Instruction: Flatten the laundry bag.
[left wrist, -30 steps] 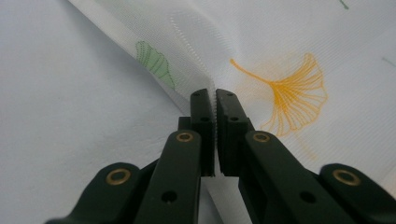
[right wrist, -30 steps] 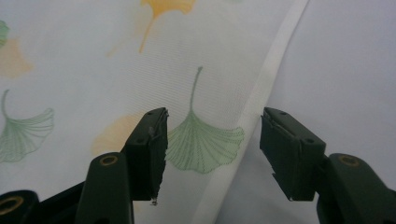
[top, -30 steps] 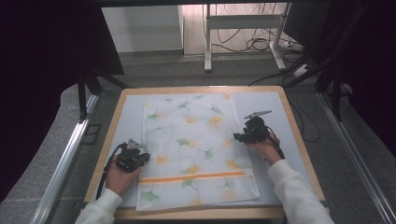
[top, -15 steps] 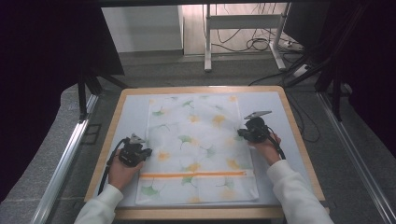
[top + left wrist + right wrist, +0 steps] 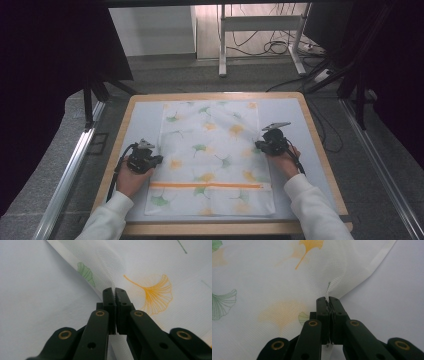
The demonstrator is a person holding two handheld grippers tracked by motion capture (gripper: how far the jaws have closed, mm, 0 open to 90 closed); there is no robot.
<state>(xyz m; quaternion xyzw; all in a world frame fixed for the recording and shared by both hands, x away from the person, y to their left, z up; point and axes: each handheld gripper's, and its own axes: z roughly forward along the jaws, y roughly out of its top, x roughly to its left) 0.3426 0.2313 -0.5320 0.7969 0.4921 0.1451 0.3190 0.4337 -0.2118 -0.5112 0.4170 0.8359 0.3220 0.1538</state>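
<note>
In the left gripper view the jaws of the left gripper point(image 5: 115, 293) are pressed together on a thin fold of the sheer cloth point(image 5: 155, 270), pinched at its long edge so the fabric rises slightly into the tips. A green ginkgo leaf point(image 5: 86, 272) is printed just beyond the jaws along that edge and an orange leaf point(image 5: 156, 293) lies beside them. In the right gripper view the right gripper point(image 5: 327, 301) is likewise closed on a small peak of the cloth point(image 5: 274, 277) near its other long edge, with the hem running off diagonally above the tips. From the high view, the left gripper point(image 5: 150, 161) sits at the left edge of the cloth point(image 5: 215, 150) and the right gripper point(image 5: 264, 145) at its right edge, each held in a hand point(image 5: 131, 177) with a white sleeve point(image 5: 312, 212) coming in from below. The cloth lies spread mostly flat down the middle of the pale mat point(image 5: 140, 125) on the wooden-rimmed table point(image 5: 320, 145), its leaf print facing up and an orange stripe point(image 5: 210, 185) crossing it near the person's end. Beyond the table are grey floor point(image 5: 165, 75) and a tangle of cables point(image 5: 270, 47).
</note>
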